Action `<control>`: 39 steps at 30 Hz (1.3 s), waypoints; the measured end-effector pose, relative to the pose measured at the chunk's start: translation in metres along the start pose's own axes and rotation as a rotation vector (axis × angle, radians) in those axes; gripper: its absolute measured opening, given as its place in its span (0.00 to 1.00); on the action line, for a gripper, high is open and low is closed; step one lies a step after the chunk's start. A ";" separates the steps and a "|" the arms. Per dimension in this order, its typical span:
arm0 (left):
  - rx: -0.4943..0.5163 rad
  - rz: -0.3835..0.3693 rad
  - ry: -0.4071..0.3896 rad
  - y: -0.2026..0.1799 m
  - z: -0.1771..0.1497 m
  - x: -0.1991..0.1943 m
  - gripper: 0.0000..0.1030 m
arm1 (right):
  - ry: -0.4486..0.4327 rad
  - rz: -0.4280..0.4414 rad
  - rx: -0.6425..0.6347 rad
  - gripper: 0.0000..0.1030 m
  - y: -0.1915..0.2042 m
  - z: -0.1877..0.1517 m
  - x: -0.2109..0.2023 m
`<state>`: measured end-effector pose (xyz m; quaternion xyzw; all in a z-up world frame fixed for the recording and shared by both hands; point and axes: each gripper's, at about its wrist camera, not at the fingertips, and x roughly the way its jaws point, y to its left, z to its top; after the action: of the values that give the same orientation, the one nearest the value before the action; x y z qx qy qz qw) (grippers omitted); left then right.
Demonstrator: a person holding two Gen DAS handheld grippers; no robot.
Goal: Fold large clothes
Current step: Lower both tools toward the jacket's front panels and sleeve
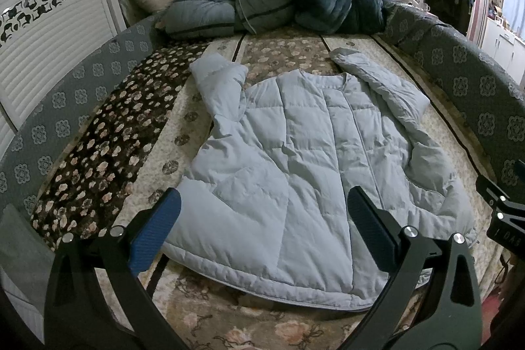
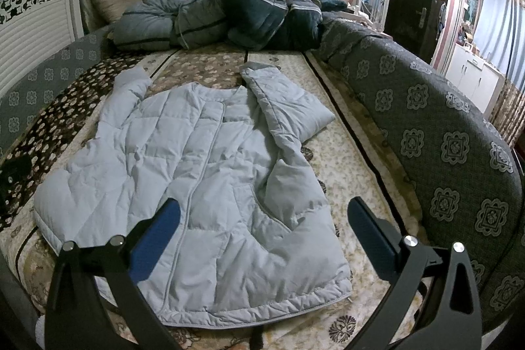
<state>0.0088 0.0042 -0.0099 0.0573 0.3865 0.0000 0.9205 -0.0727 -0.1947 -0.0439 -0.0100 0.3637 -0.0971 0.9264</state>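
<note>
Pale blue quilted jacket [image 1: 288, 153] lies front-up and spread flat on the bed [image 1: 210, 294], hem toward the cameras at 6 o'clock, collar at 12 o'clock. Both sleeves are bent up beside the shoulders; the sleeve at 1 o'clock in the right wrist view is folded back over the shoulder with its lining showing.

Left hand-held gripper [image 1: 262, 232]: jaws wide apart, nothing between them, hovering over the hem. Right hand-held gripper [image 2: 264, 232]: likewise wide open and empty, above the hem corner on its side. No fold appears to have been made yet.

Risks, as judged:
- Padded fill is thick and springy. A shallow pinch at the hem may catch only the top layer, so front and back would separate on lifting.
- Shell fabric looks slick; it could slide out of the pads mid-fold, leaving a skewed crease.
- Sleeves are not laid symmetrically. Folding the body first would trap them in a lump.
- Bed cover under the jacket is soft and loose; a low grasp could pinch it along with the hem.
- Heaped dark quilts [image 1: 272, 2] at 12 o'clock limit room beyond the collar.
</note>
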 end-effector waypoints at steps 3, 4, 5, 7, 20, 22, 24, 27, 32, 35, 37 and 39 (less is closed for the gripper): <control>-0.001 -0.002 0.004 0.001 0.000 0.002 0.97 | 0.004 0.000 -0.004 0.98 0.001 -0.001 0.000; -0.001 -0.002 0.004 0.000 -0.001 0.002 0.97 | 0.006 0.000 -0.004 0.98 0.001 -0.001 0.001; 0.000 -0.002 0.006 0.000 -0.001 0.003 0.97 | 0.008 0.001 -0.005 0.98 0.001 -0.002 0.001; 0.000 0.000 0.010 0.000 -0.001 0.006 0.97 | 0.012 0.002 -0.007 0.98 0.003 -0.001 0.003; -0.004 -0.001 0.039 0.001 -0.002 0.026 0.97 | 0.053 -0.002 -0.013 0.98 0.006 -0.003 0.020; -0.002 0.000 0.046 0.000 -0.002 0.032 0.97 | 0.063 -0.001 -0.014 0.98 0.007 -0.002 0.025; -0.003 -0.002 0.052 0.001 -0.002 0.039 0.97 | 0.076 -0.001 -0.016 0.98 0.008 -0.003 0.032; -0.004 -0.003 0.069 0.001 -0.002 0.050 0.97 | 0.097 0.000 -0.018 0.98 0.009 -0.004 0.043; -0.011 0.004 0.114 0.006 -0.001 0.075 0.97 | 0.138 -0.003 -0.021 0.98 0.011 -0.006 0.066; -0.015 0.012 0.132 0.009 -0.001 0.088 0.97 | 0.162 -0.006 -0.021 0.99 0.012 -0.008 0.079; -0.018 0.014 0.148 0.011 -0.001 0.098 0.97 | 0.181 -0.011 -0.029 0.98 0.014 -0.009 0.089; -0.021 0.019 0.161 0.014 0.000 0.109 0.97 | 0.194 -0.015 -0.034 0.98 0.016 -0.010 0.098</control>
<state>0.0858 0.0229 -0.0856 0.0512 0.4586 0.0174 0.8870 -0.0069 -0.1970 -0.1184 -0.0190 0.4534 -0.0984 0.8857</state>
